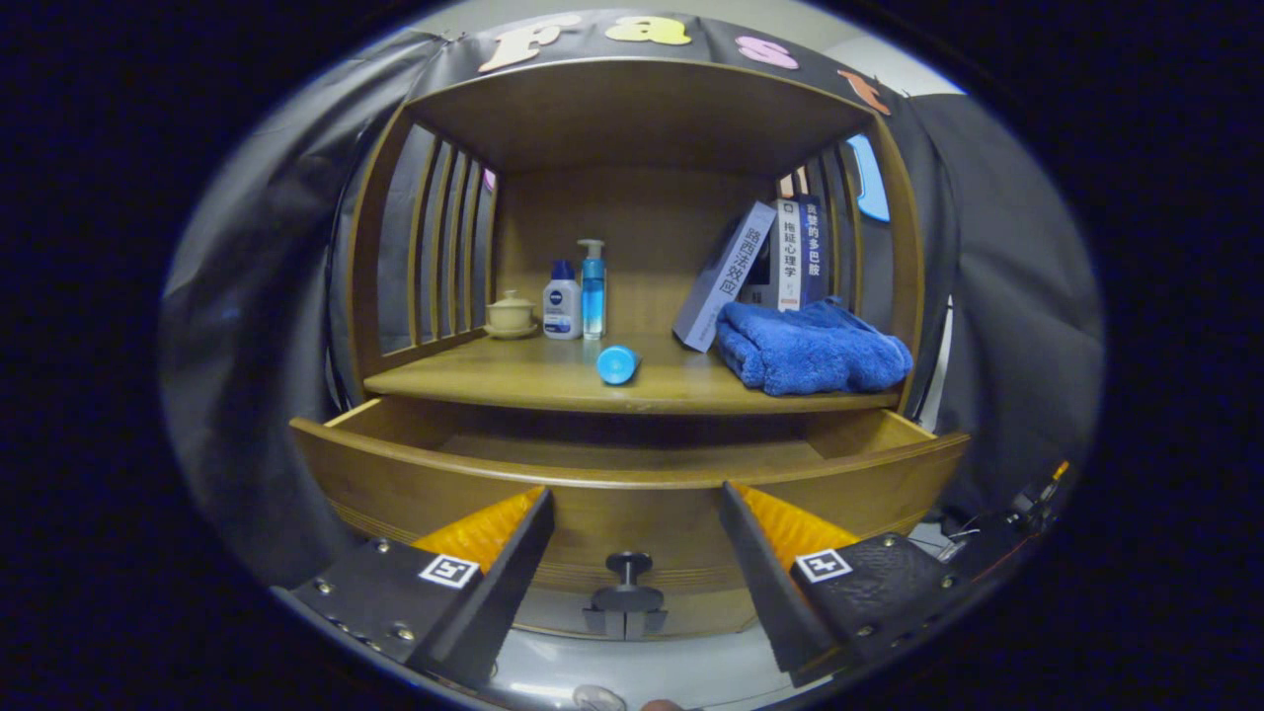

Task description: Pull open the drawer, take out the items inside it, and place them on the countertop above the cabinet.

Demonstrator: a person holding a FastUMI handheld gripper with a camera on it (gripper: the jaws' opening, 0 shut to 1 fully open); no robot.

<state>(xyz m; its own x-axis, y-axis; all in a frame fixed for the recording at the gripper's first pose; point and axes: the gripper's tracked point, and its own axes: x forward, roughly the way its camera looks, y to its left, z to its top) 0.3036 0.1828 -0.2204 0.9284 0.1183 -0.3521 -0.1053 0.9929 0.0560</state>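
Two fingers of our claw (632,513) stand spread wide with nothing between them but air; they grip nothing. Just ahead of them, in the gap, we see the drawer knob (629,565), dark and round, untouched by either finger. It sits on the front panel of the drawer (415,474), which is pulled out toward us. We look over the front panel into the drawer; the part of its wooden floor we can see is bare, and the near part is hidden behind the panel.

Beyond the drawer lies the counter (533,380), the wooden top of the cabinet, roofed by a shelf and flanked by slatted sides. Near its front edge, about midway, a small blue cylinder (618,364) lies on its side. Farther back on the left we note a pale lidded cup (511,313), then a white bottle with a blue cap (562,301), then a clear blue pump bottle (592,289), close together in a row. To the right a folded blue towel (810,348) rests on the counter, touching a grey book (724,276) that leans against upright books (798,252) behind.
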